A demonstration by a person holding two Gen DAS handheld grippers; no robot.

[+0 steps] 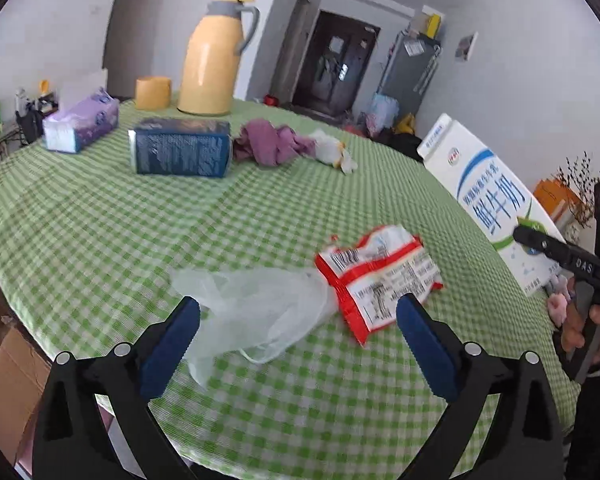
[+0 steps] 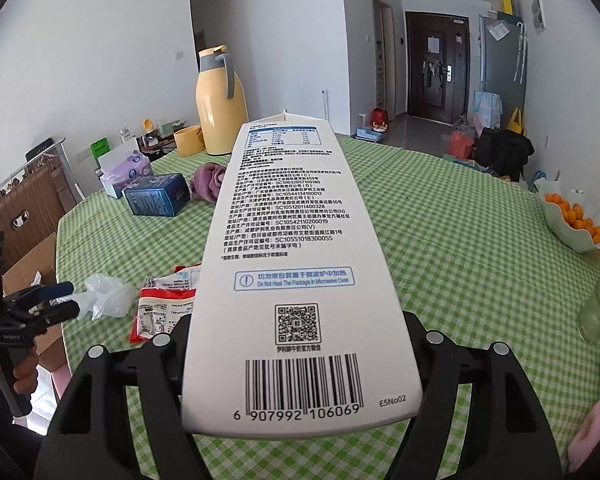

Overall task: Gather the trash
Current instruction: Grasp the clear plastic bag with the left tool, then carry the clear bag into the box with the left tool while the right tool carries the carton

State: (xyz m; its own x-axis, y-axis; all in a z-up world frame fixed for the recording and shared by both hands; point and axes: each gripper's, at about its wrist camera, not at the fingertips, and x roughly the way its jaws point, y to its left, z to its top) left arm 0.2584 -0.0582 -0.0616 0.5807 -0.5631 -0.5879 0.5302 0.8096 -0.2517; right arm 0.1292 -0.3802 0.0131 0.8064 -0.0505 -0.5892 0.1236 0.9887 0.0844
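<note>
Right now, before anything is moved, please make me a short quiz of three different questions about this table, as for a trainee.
1. True or false: the right gripper is shut on the milk carton.
2. Multiple choice: what lies between the open fingers of the left gripper? A) the blue box B) the clear plastic bag and the red snack wrapper C) the purple tissue pack
3. Fill in: the yellow thermos jug stands beside a yellow ____.

Key: 1 true. 2 B. 3 cup.
</note>
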